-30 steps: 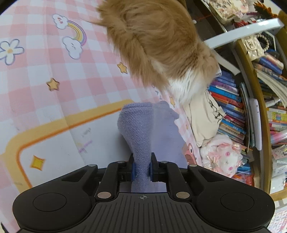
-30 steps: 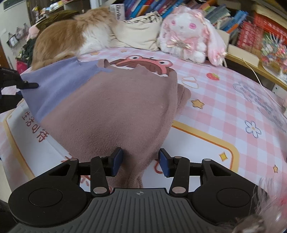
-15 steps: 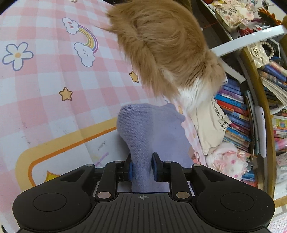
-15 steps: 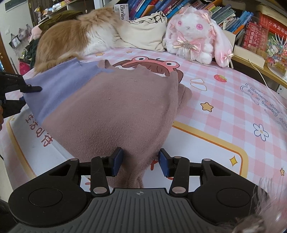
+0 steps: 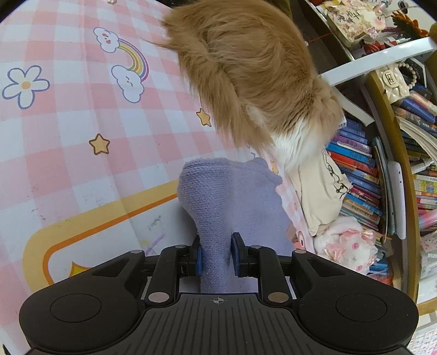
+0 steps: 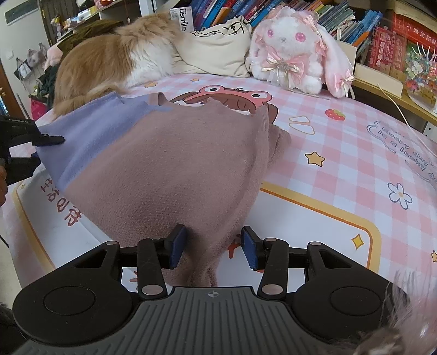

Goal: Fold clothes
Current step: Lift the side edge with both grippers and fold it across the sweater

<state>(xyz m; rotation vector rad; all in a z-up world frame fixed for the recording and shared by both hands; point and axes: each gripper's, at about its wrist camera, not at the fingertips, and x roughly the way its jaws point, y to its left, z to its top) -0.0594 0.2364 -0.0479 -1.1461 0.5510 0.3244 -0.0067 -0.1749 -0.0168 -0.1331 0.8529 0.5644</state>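
Bedspread [image 6: 355, 169], pink-checked, carries sweater [image 6: 169, 169]; cat [image 6: 109, 62], plush rabbit [image 6: 295, 52] and bookshelves [image 6: 341, 16] far. Left gripper [image 5: 217, 254] pinches the sweater; right gripper [image 6: 214, 245] gapes.

Surface: you work over a pink checked sheet [image 6: 341, 153] printed with stars, flowers, a rainbow, a strawberry and a yellow-bordered white panel.
Garment: your mauve and lilac sweater [image 6: 169, 163] lies spread across the panel and the frog cartoon [image 6: 232, 95].
Cat: an orange and white cat [image 6: 109, 62] lies at the far edge, just beside the lilac part.
Cushion: a cream cushion [image 6: 218, 52] rests against the cat.
Toy: a pink and white plush rabbit [image 6: 295, 52] sits beside the cushion.
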